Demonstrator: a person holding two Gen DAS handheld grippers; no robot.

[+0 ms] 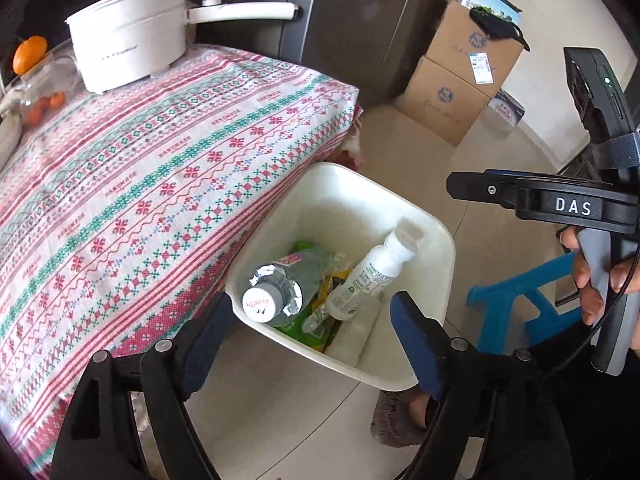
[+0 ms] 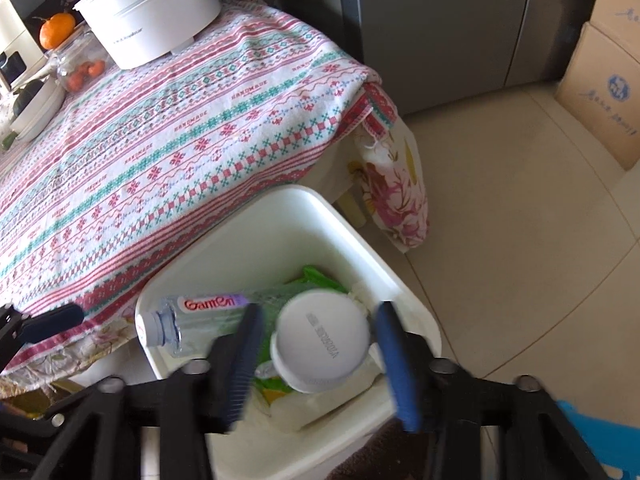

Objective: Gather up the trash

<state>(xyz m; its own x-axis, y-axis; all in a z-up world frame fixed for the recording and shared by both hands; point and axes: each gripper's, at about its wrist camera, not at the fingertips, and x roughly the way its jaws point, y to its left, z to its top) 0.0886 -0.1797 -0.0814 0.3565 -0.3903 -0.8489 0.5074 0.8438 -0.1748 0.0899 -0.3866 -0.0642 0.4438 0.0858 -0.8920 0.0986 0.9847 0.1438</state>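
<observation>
The left gripper (image 1: 312, 320) is wide open, holding nothing, above the near edge of the white bin (image 1: 436, 236). The right gripper (image 2: 318, 356) is wide open too, right over it.

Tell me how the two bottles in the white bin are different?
The water bottle is clear and see-through with a pink-lettered label; the white bottle is opaque white with small print. The water bottle has a small screw cap, while the white bottle has a wide flat cap. The water bottle looks fatter; the white bottle looks slimmer. Both lie tilted inside the bin on top of wrappers, caps pointing up.
</observation>
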